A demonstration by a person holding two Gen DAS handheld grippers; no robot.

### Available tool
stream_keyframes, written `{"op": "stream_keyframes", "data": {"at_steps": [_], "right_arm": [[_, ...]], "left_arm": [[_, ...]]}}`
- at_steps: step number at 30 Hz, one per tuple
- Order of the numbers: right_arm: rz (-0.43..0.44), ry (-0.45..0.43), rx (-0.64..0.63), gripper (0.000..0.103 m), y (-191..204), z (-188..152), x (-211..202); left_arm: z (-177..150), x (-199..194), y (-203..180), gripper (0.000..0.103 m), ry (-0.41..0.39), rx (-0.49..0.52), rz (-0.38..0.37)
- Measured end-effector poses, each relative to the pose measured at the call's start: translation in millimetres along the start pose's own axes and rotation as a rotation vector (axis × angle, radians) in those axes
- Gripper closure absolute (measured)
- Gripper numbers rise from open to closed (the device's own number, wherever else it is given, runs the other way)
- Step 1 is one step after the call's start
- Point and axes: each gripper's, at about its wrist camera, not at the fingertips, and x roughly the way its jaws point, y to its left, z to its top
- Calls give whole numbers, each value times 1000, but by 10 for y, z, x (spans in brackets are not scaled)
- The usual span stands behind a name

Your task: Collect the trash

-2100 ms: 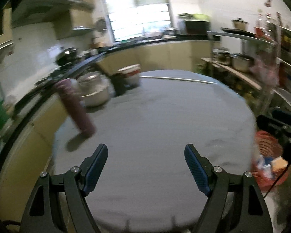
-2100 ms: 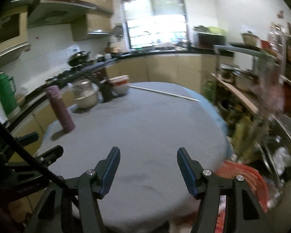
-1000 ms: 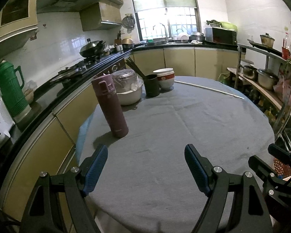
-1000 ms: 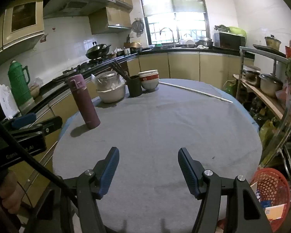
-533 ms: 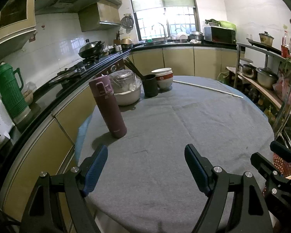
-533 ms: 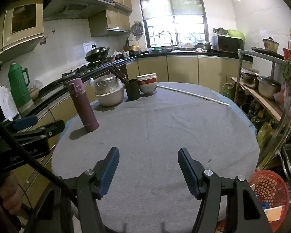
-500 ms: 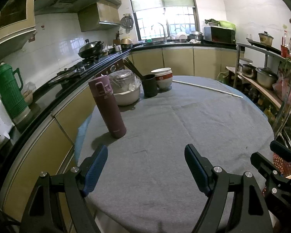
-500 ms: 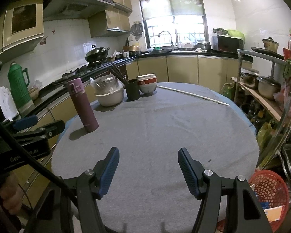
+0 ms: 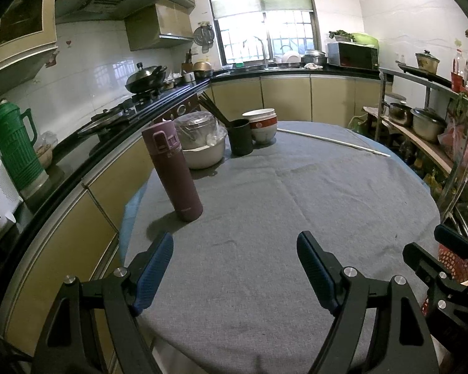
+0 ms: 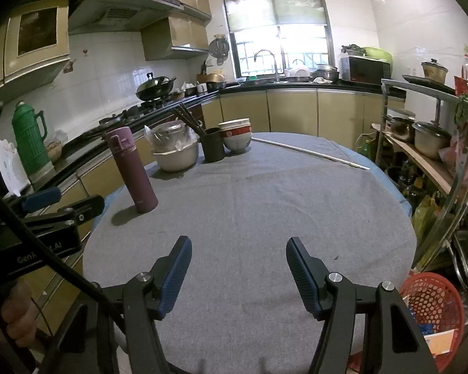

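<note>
My left gripper (image 9: 234, 268) is open and empty above the near edge of a round table with a grey cloth (image 9: 296, 205). My right gripper (image 10: 237, 272) is also open and empty over the same cloth (image 10: 265, 205). A red mesh trash basket (image 10: 433, 308) stands on the floor at the table's right side, with paper and wrappers inside; its rim shows in the left wrist view (image 9: 452, 265). I see no loose trash on the cloth. The right gripper shows at the right edge of the left wrist view (image 9: 446, 255), and the left gripper at the left of the right wrist view (image 10: 53, 205).
A maroon flask (image 9: 171, 168) stands on the table's left side. A covered pot (image 9: 202, 146), a black chopstick cup (image 9: 240, 135), stacked bowls (image 9: 260, 124) and a white rod (image 9: 333, 141) sit at the far side. A metal shelf rack (image 10: 436, 155) stands right; the counter (image 9: 78, 143) runs left.
Both views have steadied from a blurred sweep and lifted slightly. Both grippers stay open and empty. Over the last half second almost nothing has moved.
</note>
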Motion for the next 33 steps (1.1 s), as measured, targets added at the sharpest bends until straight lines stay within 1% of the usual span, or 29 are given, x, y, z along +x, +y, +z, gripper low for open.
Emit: {"op": "stream_keyframes", "data": {"at_steps": [33], "right_arm": [[-1, 3, -10, 36, 17, -10, -1]], "left_arm": [[-49, 6, 18, 21, 9, -18, -6]]}}
